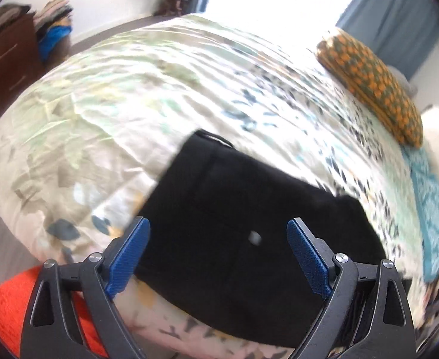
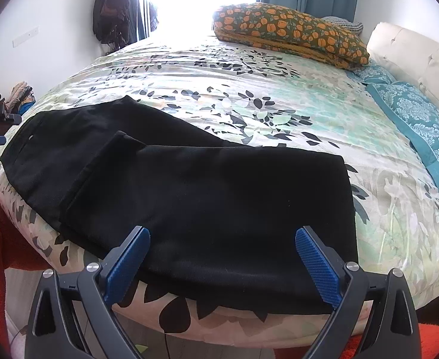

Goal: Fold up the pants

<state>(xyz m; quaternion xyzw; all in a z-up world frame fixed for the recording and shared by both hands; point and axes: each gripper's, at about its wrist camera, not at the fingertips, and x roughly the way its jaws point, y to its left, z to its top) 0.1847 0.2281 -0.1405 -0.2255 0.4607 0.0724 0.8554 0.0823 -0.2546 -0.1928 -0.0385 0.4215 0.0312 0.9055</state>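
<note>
Both my left gripper (image 1: 218,249) and right gripper (image 2: 222,257) gape empty; the pants (image 2: 189,185) lie just ahead, long axis crosswise.

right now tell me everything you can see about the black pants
The black pants lie flat near the front edge of the bed, on its floral cover. They look like plain dark woven cloth, folded over so one layer rests on another, its hem end on top. A small pale button shows near one end. Neither gripper holds them.
</note>
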